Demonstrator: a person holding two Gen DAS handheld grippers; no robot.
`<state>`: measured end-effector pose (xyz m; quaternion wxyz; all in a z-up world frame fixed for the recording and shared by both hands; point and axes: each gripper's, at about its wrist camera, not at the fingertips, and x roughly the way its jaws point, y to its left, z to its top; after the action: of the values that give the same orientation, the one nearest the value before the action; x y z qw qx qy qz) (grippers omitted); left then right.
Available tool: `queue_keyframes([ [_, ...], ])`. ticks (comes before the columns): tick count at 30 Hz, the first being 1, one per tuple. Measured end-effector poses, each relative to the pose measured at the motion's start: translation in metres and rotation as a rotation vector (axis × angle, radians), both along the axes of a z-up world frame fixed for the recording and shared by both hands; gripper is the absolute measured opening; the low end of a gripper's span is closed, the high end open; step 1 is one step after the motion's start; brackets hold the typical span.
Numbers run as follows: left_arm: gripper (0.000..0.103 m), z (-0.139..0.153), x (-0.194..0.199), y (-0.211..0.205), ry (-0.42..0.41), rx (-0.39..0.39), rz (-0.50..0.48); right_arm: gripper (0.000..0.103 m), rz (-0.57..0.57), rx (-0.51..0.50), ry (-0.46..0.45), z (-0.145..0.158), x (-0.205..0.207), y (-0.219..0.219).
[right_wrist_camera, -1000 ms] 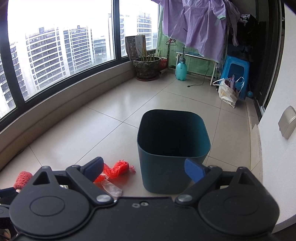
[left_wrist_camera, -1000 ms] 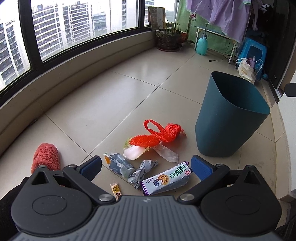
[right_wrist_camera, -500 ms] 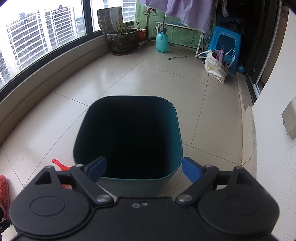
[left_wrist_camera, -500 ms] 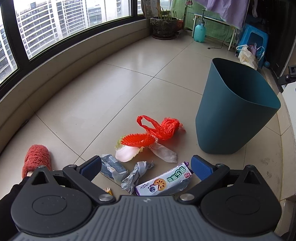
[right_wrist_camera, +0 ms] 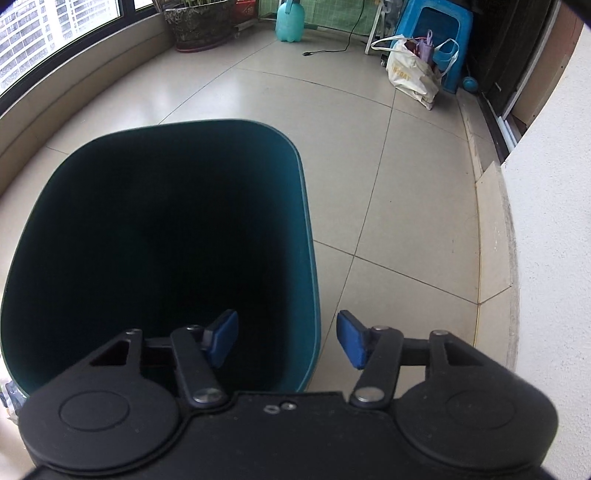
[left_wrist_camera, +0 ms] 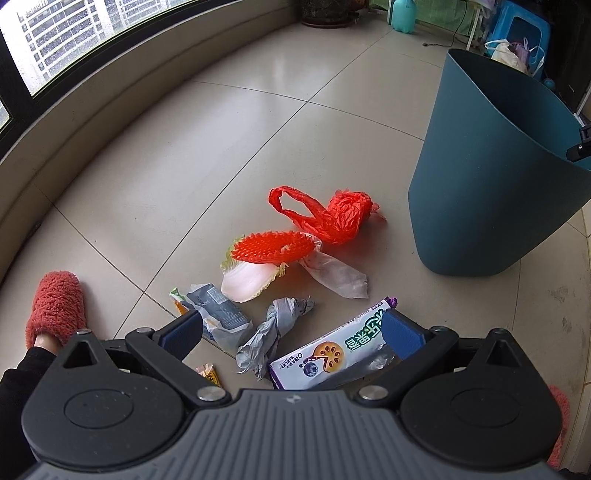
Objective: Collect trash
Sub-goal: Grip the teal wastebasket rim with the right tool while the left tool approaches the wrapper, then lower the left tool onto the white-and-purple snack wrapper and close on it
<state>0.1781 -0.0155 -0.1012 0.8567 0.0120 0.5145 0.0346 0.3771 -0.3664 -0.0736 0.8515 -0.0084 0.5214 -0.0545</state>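
Note:
Trash lies on the tiled floor in the left wrist view: a purple-and-white snack wrapper [left_wrist_camera: 332, 354], a twisted grey wrapper [left_wrist_camera: 273, 328], a grey pouch [left_wrist_camera: 218, 310], a cabbage leaf [left_wrist_camera: 247, 280] under an orange foam net [left_wrist_camera: 273, 247], a clear plastic scrap [left_wrist_camera: 336, 273], a red plastic bag [left_wrist_camera: 332, 214] and a small candy wrapper [left_wrist_camera: 208, 371]. My left gripper [left_wrist_camera: 290, 330] is open, low over the wrappers. The teal bin [left_wrist_camera: 491, 177] stands to the right. My right gripper [right_wrist_camera: 286, 338] is open, straddling the bin's right rim [right_wrist_camera: 310, 258].
A red fuzzy slipper [left_wrist_camera: 55, 306] on a foot is at the left. A curved window ledge [left_wrist_camera: 92, 107] bounds the left side. A white wall [right_wrist_camera: 554, 221] is right of the bin. A plant pot [right_wrist_camera: 199, 22], spray bottle [right_wrist_camera: 290, 18], blue stool [right_wrist_camera: 439, 33] and shopping bag [right_wrist_camera: 413, 74] stand far back.
Both grippers have moved forward and down. The left has closed in on the wrappers. The right has come over the bin's right rim and its fingers have narrowed.

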Motion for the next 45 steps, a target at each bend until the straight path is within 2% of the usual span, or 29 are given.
queue_keyframes([
  [1, 0.103, 0.0, 0.0, -0.001, 0.0, 0.008, 0.001, 0.054, 0.004, 0.006, 0.001, -0.002, -0.001, 0.002],
  [3, 0.103, -0.002, 0.001, -0.002, 0.006, 0.007, -0.006, 0.045, 0.014, 0.017, 0.007, -0.004, -0.002, 0.004],
  [7, 0.103, -0.006, 0.001, 0.001, 0.028, -0.023, -0.002, 0.041, 0.005, 0.024, 0.007, -0.003, -0.004, 0.003],
  [15, 0.103, -0.008, -0.002, 0.001, 0.047, -0.046, -0.003, 0.006, -0.001, -0.013, 0.044, -0.007, -0.003, -0.01],
  [21, 0.103, -0.007, -0.004, -0.005, 0.044, -0.016, -0.029, 0.008, 0.078, -0.026, 0.063, -0.009, -0.006, -0.013],
  [27, 0.103, -0.007, -0.013, -0.013, 0.048, -0.042, -0.077, 0.009, 0.141, -0.01, 0.076, -0.009, -0.023, -0.02],
  [30, 0.103, -0.01, -0.018, -0.019, 0.051, -0.02, -0.098, 0.009, 0.166, -0.006, 0.081, -0.008, -0.034, -0.023],
  [35, 0.103, -0.018, -0.023, -0.019, 0.085, -0.06, -0.102, 0.01, 0.213, -0.007, 0.095, -0.008, -0.055, -0.023],
  [45, 0.101, -0.034, -0.019, -0.021, 0.149, -0.083, -0.103, 0.01, 0.177, 0.045, 0.049, -0.009, -0.046, -0.036],
])
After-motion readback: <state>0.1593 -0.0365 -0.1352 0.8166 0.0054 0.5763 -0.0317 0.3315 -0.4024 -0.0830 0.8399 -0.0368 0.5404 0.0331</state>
